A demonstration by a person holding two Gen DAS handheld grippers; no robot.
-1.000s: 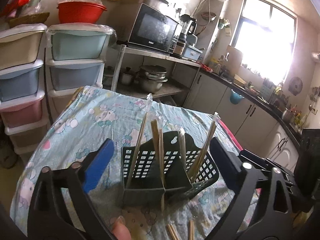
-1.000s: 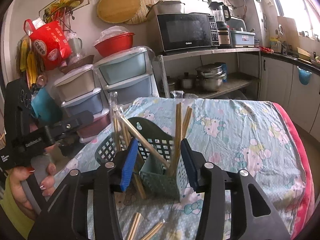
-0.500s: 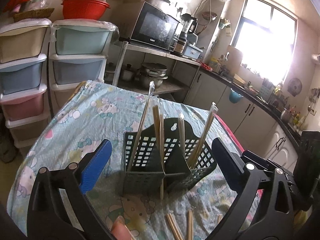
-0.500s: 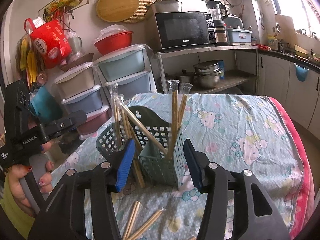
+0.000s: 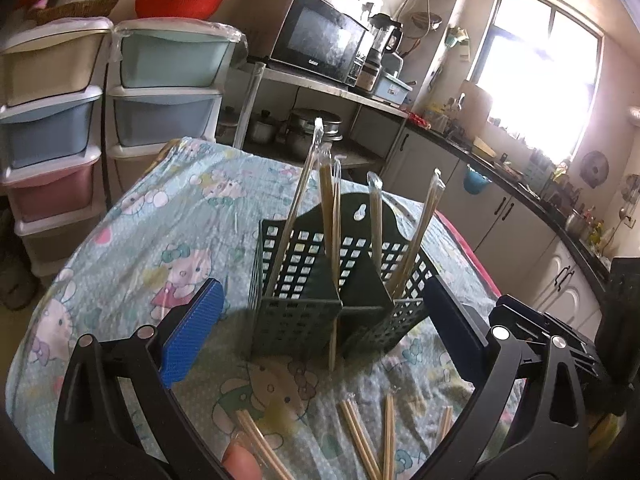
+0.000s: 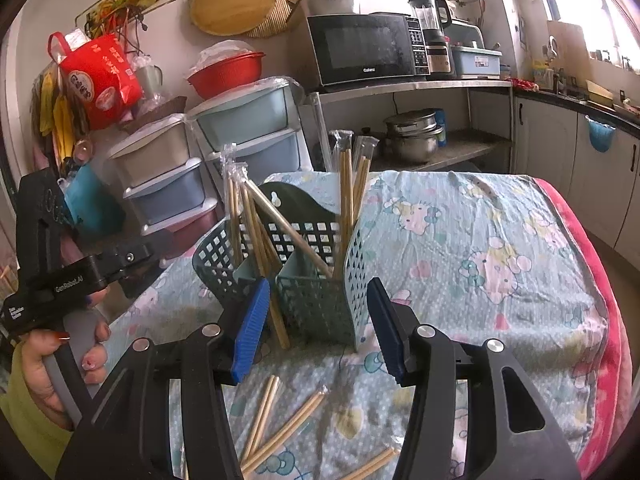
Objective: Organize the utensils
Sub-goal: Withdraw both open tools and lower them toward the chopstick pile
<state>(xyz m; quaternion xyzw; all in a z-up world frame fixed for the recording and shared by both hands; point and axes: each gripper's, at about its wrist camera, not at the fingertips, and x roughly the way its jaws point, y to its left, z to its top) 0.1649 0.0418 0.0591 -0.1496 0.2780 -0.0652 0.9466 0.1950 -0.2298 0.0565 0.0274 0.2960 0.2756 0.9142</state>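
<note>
A dark green perforated utensil holder (image 5: 320, 300) stands on the table; it also shows in the right wrist view (image 6: 316, 280). Several plastic-wrapped chopstick pairs (image 5: 332, 216) stand upright or lean in its compartments (image 6: 346, 200). More wrapped chopsticks (image 5: 360, 436) lie loose on the cloth in front of it (image 6: 280, 424). My left gripper (image 5: 320, 340) is open and empty, just in front of the holder. My right gripper (image 6: 316, 328) is open and empty, close to the holder's near corner.
The table wears a light blue cartoon-print cloth (image 5: 168, 240) with a pink edge (image 6: 600, 280) on the right. Stacked plastic drawers (image 5: 60, 120) stand behind at left. A shelf with a microwave (image 6: 360, 50) and pots stands behind the table.
Both grippers have drawn back and risen from the holder, so more loose chopsticks on the cloth now show. The right gripper's jaws have opened a little wider. The holder has not moved.
</note>
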